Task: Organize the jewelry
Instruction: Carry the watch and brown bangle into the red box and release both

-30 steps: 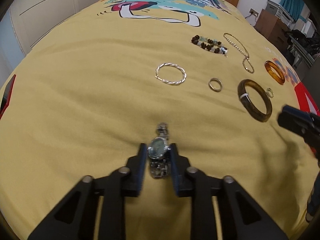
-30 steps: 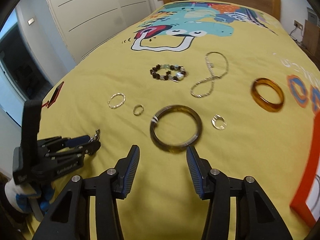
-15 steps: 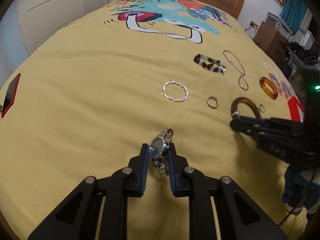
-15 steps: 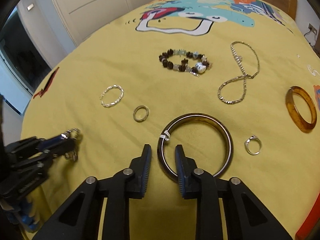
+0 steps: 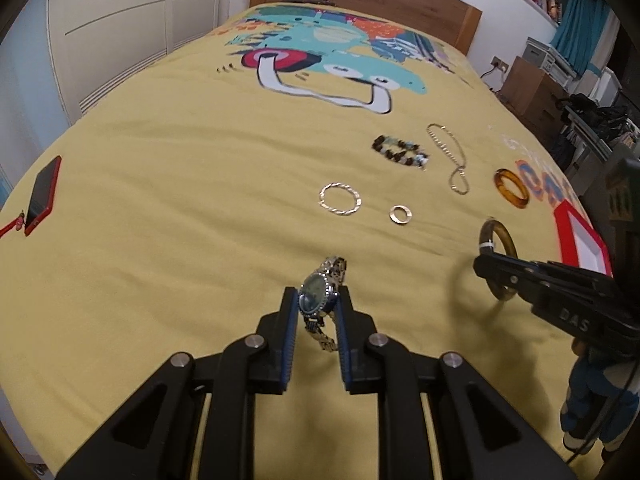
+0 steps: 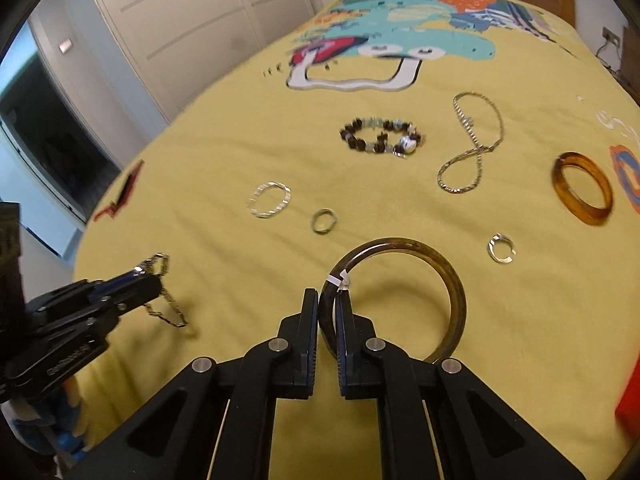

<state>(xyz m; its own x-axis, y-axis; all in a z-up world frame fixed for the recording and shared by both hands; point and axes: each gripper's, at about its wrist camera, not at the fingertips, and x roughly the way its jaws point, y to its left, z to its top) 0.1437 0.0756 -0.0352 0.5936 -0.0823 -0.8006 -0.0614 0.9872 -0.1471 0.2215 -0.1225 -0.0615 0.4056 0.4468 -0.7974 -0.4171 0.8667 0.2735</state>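
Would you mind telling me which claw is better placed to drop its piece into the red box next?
Probably the right. The right claw grips the dark bangle, and the red box lies just beyond it on that side. The left claw holds the watch farther away.
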